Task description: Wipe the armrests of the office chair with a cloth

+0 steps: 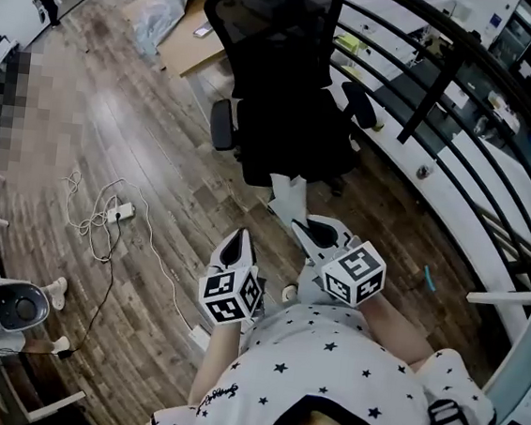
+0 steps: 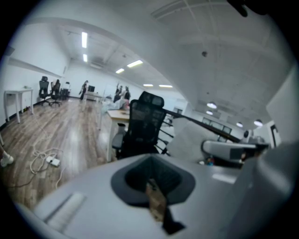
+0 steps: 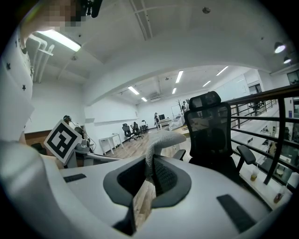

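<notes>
I see a white power strip [image 1: 121,210] with tangled cable on the wood floor [image 1: 87,113], a desk [image 1: 190,48] beyond it, and a black railing [image 1: 433,88] to the right.

Head view steeply down from above, both gripper views low, looking ahead, all sharing the office chair [image 1: 287,96]

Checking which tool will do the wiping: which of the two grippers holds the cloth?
The right gripper: its jaws pinch the pale cloth. The left gripper has nothing between its closed jaws.

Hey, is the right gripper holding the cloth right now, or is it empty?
Holding it. The right gripper has its jaws closed on the grey cloth, which sticks up from between them.
</notes>
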{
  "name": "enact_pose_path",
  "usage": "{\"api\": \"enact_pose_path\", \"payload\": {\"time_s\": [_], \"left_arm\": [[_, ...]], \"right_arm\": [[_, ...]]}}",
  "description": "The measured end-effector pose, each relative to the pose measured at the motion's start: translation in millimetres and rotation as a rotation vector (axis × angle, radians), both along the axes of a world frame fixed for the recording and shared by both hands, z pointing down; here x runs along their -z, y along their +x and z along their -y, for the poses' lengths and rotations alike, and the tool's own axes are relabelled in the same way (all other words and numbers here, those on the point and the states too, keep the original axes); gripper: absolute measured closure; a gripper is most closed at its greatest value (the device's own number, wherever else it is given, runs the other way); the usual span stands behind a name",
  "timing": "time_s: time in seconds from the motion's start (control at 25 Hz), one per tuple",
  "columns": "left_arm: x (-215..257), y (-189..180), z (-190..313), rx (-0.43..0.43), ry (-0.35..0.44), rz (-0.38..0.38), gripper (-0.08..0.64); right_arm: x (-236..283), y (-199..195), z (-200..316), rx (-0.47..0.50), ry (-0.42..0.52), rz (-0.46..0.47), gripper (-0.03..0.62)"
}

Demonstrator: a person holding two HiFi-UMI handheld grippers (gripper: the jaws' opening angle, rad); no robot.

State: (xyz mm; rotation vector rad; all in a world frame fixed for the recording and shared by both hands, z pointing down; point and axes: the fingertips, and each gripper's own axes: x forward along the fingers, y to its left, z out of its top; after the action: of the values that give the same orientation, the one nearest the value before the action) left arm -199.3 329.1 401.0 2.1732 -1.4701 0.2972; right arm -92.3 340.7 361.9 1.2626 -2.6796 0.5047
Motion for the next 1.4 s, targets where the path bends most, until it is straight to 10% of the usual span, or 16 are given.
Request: {"api": "enact_pose_path", "payload": {"time_s": [1.4], "left_arm": [[-6.0,-10.8,208.8,0.166,-0.049,-0.018,0.555]], "right_arm": [[-1.7,-10.0,233.4,0.188,-0.009,-0.019,0.563]]}}
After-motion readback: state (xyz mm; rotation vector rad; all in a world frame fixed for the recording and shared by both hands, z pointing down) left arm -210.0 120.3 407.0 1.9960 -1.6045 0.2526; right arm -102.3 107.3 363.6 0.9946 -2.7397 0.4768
